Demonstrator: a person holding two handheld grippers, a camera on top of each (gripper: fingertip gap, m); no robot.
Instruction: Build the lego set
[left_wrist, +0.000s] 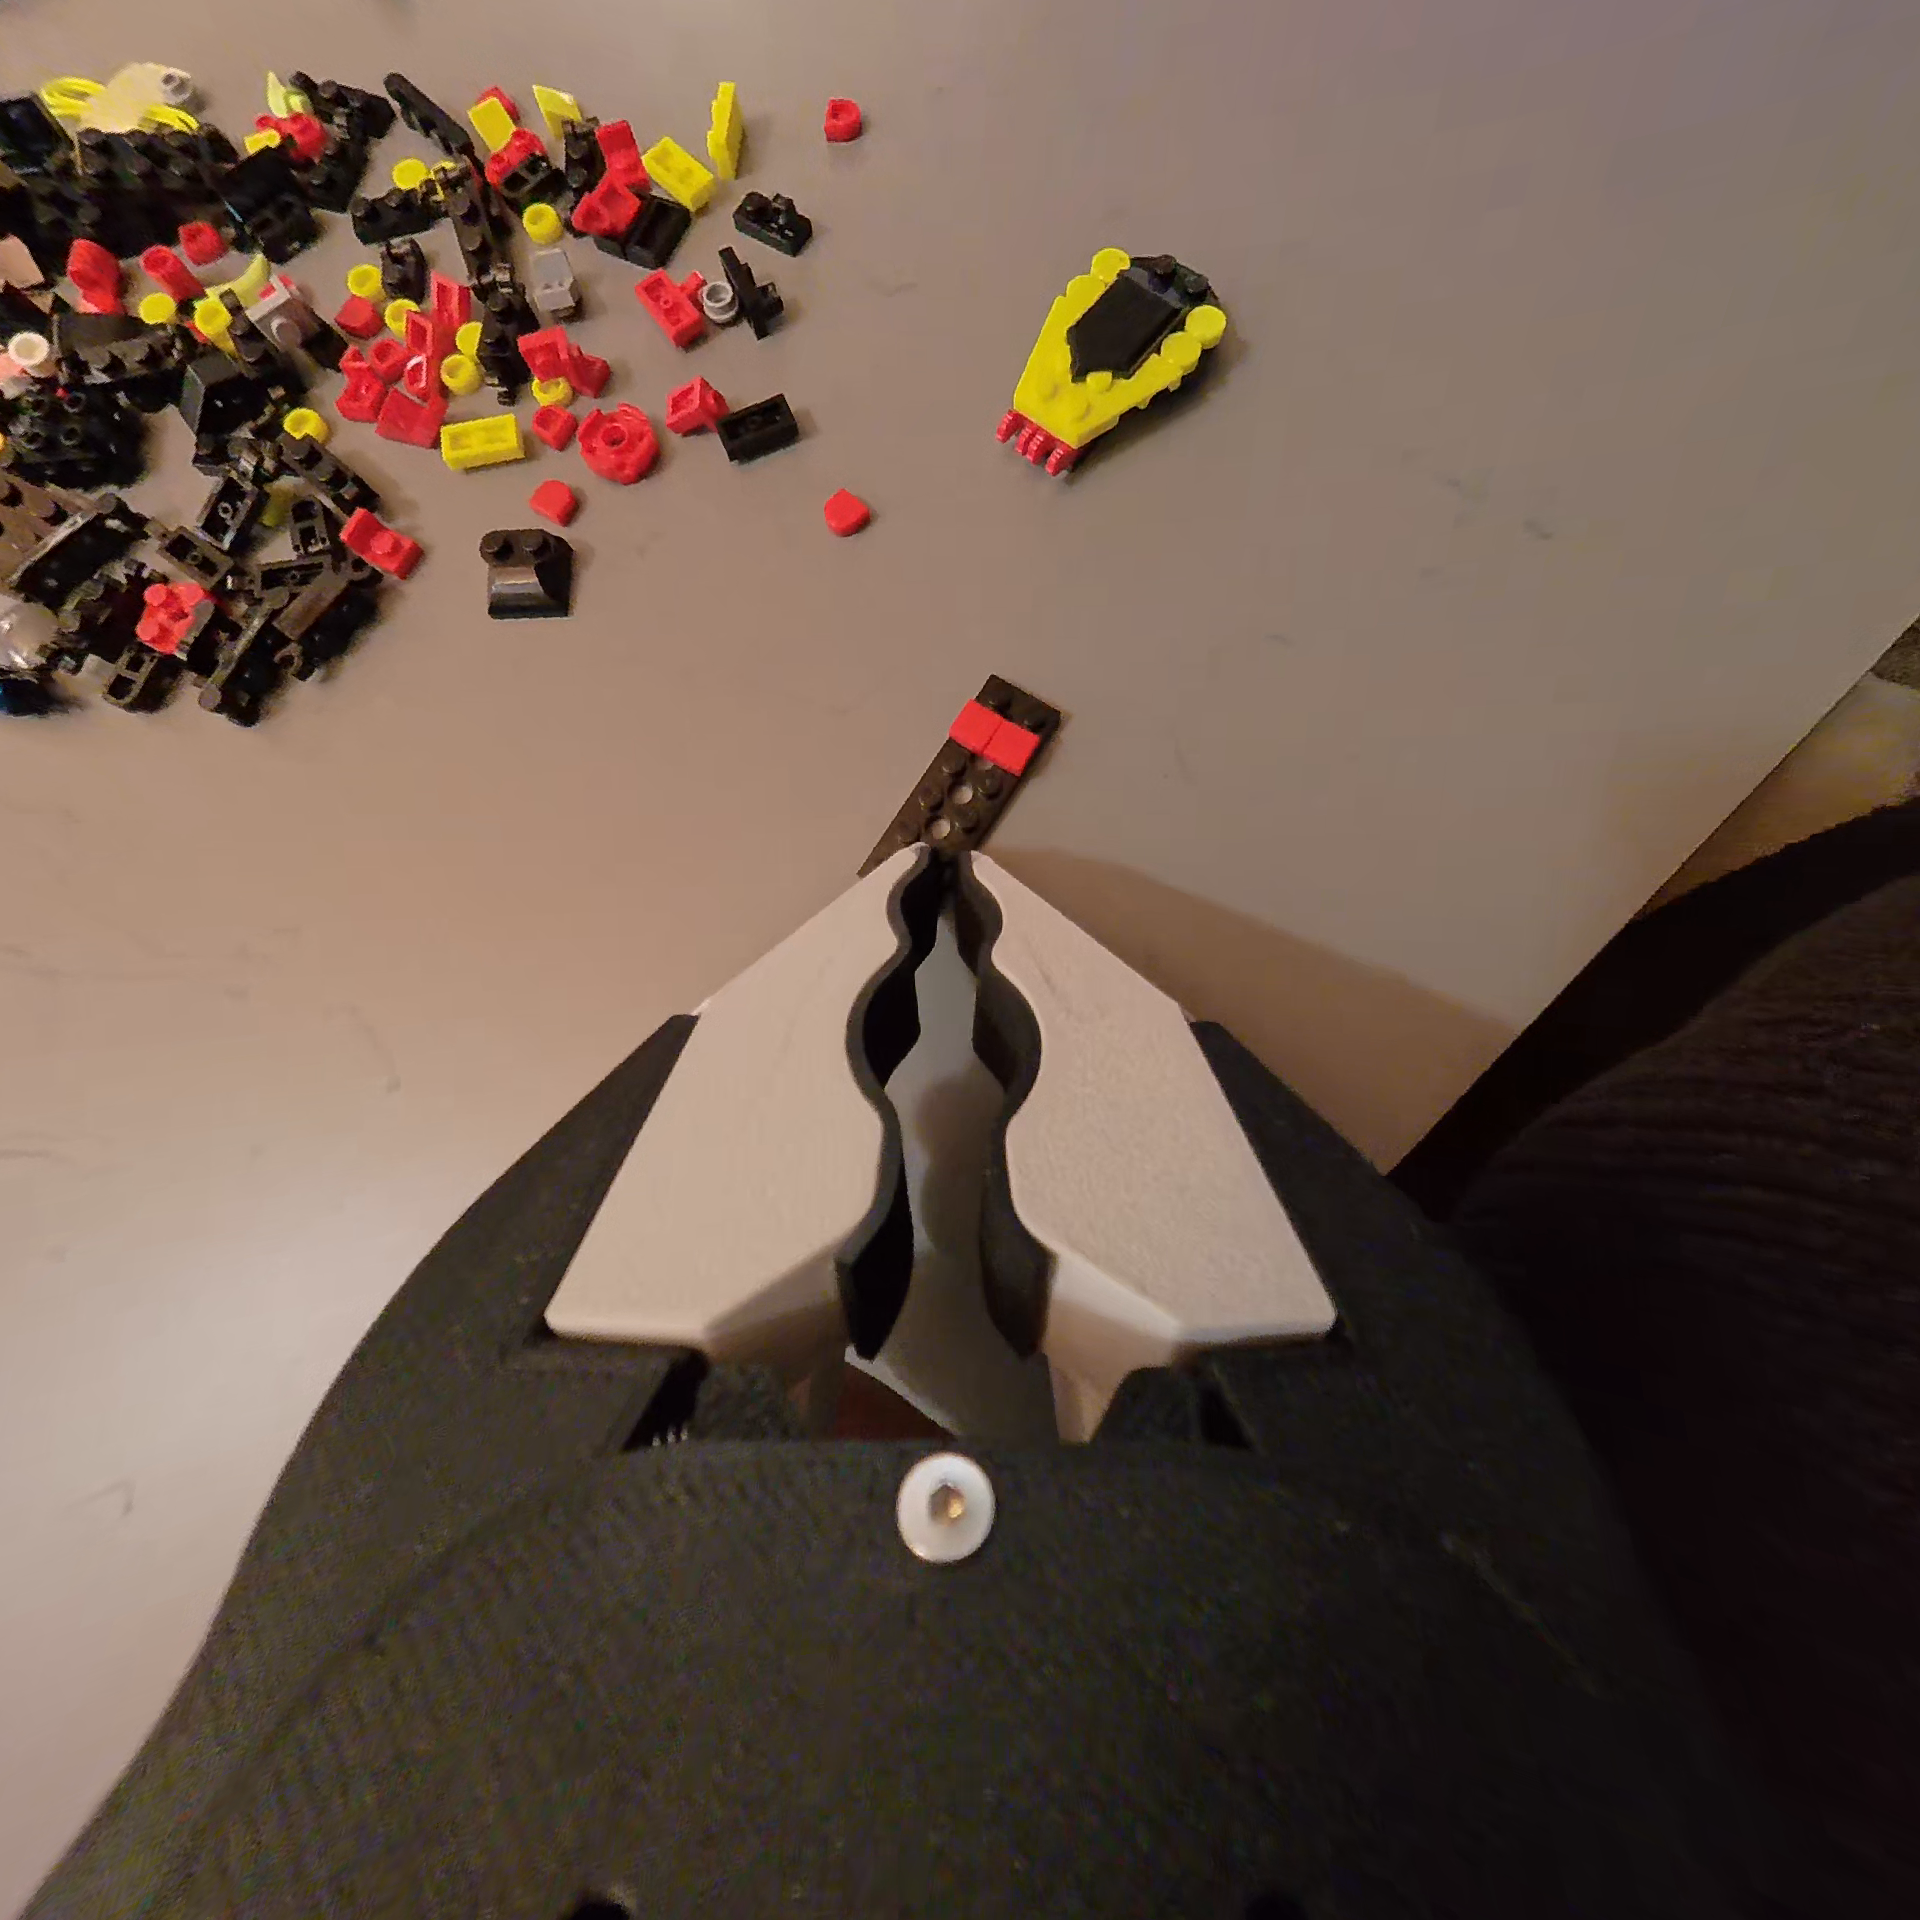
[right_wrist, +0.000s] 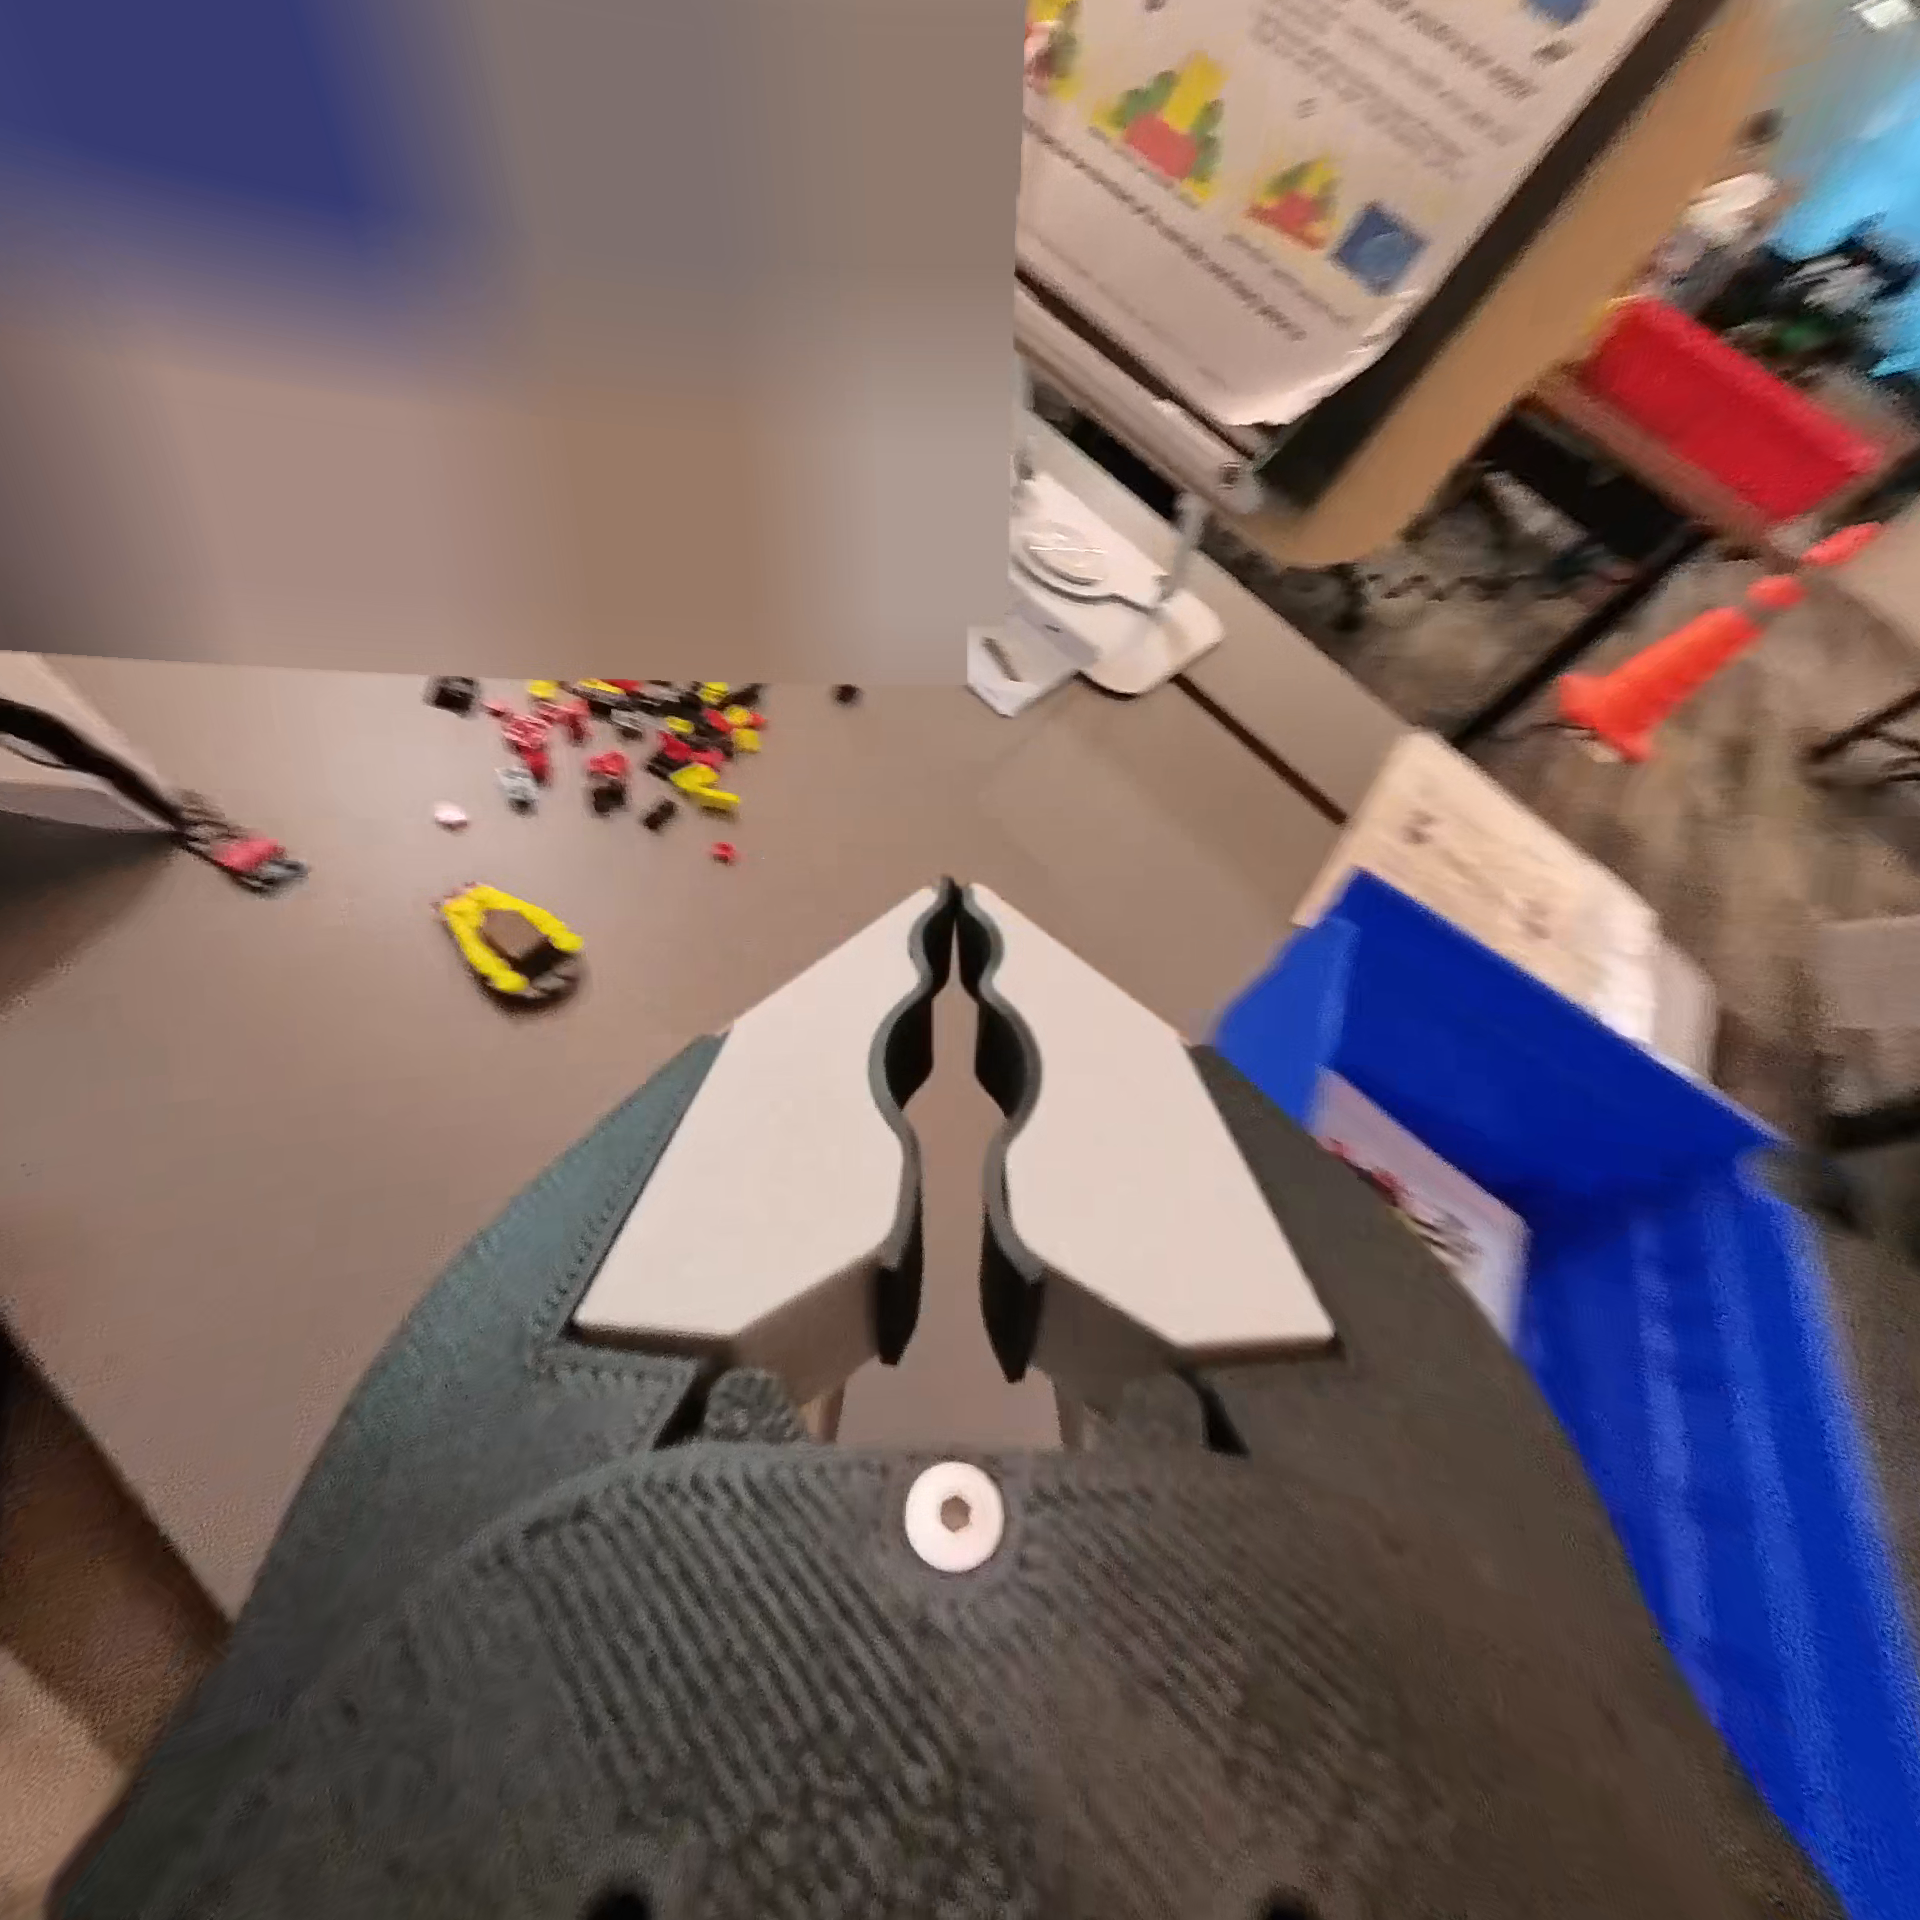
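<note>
My left gripper (left_wrist: 948, 854) is shut on the near end of a long black plate (left_wrist: 971, 781) that carries two red tiles (left_wrist: 992, 736) near its far end; it is held just above the grey table (left_wrist: 1351, 644). A yellow and black sub-build with red claws (left_wrist: 1117, 353) lies beyond it to the right and also shows in the right wrist view (right_wrist: 511, 943). A pile of loose red, yellow and black pieces (left_wrist: 312, 353) covers the far left. My right gripper (right_wrist: 951, 889) is shut and empty above the table. The left gripper with its plate (right_wrist: 244, 857) shows at that view's left edge.
A blue bin (right_wrist: 1538, 1143) stands at the table's right edge beside my right gripper. A white box (right_wrist: 1081, 613) sits at the far table edge. An orange cone (right_wrist: 1662, 665) lies on the floor beyond. A dark sleeve (left_wrist: 1714, 1247) lies at the table's near right edge. Tip to tip, the grippers are about 30 cm apart.
</note>
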